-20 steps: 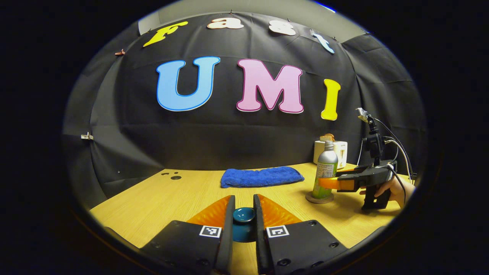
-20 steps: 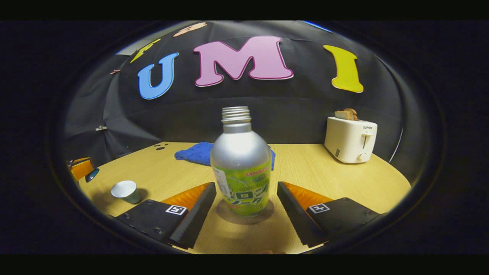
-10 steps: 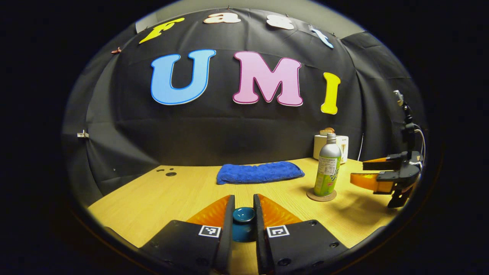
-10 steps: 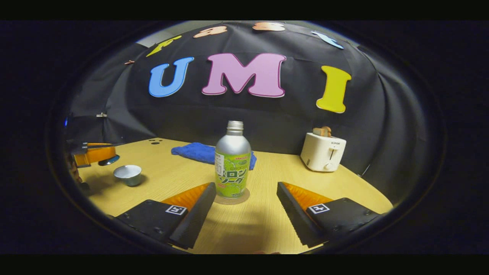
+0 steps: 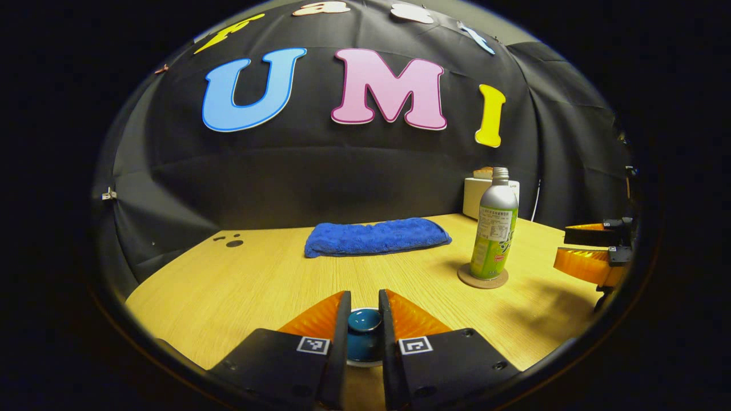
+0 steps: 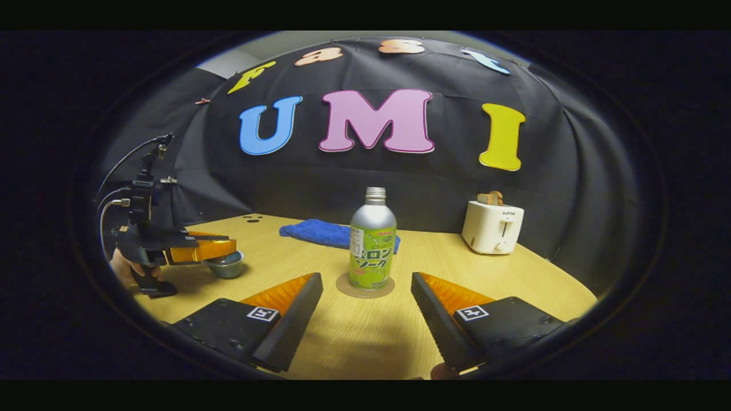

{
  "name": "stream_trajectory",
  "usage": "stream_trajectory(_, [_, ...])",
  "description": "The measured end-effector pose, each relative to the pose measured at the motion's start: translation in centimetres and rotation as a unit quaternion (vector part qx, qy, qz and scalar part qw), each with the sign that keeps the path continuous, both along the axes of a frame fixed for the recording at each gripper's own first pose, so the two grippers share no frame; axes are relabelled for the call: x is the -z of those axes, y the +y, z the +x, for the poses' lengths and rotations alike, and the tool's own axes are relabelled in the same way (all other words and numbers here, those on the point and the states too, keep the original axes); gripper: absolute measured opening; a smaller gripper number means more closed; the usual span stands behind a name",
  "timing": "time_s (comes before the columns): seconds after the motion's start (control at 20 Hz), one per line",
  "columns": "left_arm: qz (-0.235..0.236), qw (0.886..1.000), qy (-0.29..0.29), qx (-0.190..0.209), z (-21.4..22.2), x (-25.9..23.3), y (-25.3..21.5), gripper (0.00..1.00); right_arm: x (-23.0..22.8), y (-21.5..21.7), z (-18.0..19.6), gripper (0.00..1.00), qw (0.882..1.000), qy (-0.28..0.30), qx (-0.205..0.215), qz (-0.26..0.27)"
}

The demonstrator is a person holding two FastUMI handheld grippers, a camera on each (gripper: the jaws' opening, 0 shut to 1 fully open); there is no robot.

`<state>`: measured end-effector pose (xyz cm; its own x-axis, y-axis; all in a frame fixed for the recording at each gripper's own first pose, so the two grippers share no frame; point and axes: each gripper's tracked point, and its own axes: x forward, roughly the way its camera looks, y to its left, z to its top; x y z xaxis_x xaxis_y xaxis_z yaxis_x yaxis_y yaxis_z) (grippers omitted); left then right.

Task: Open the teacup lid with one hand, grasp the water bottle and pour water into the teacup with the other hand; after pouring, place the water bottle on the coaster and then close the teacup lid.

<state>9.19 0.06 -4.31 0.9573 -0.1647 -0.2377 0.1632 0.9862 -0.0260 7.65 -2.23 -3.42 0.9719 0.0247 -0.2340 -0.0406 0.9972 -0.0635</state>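
Observation:
My left gripper (image 5: 364, 294) is shut on the knob of the teal teacup lid (image 5: 364, 321). A pale cup rim shows just under the lid. In the right gripper view that left gripper (image 6: 212, 250) hovers directly over the grey teacup (image 6: 227, 266), its fingers covering the cup's mouth; I cannot tell whether the lid rests on the cup. The silver and green water bottle (image 6: 372, 240) stands upright, uncapped, on the round coaster (image 6: 365, 287). My right gripper (image 6: 365, 278) is open, a short way back from the bottle and touching nothing. It also shows as the right gripper (image 5: 594, 251).
A folded blue towel (image 5: 377, 237) lies at the back of the wooden table (image 5: 228, 291). A white toaster (image 6: 492, 226) with toast stands at the back right. A hand (image 6: 121, 268) holds the left gripper's handle near the table's left edge.
My right gripper has drawn back from the bottle, which stays on the coaster. My left gripper has carried the lid down and over the teacup.

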Motion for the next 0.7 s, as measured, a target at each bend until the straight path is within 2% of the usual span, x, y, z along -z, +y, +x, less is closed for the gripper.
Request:
stream_trajectory(0.55, [0.012, 1.000, 0.001, -0.007, 0.1, 0.1, -0.3, 0.35, 0.6, 1.5, -0.3, 0.97, 1.000, 0.004, -0.022, 0.015])
stream_trajectory(0.65, [0.018, 1.000, -0.004, -0.012, -0.3, 0.0, -0.2, 0.51, 0.5, 1.5, -0.6, 0.97, 1.000, 0.001, -0.024, 0.019])
stream_trajectory(0.7, [0.025, 0.999, -0.010, -0.019, -0.5, -0.3, 0.1, 0.67, 0.3, 1.6, -0.6, 0.97, 1.000, -0.001, -0.024, 0.020])
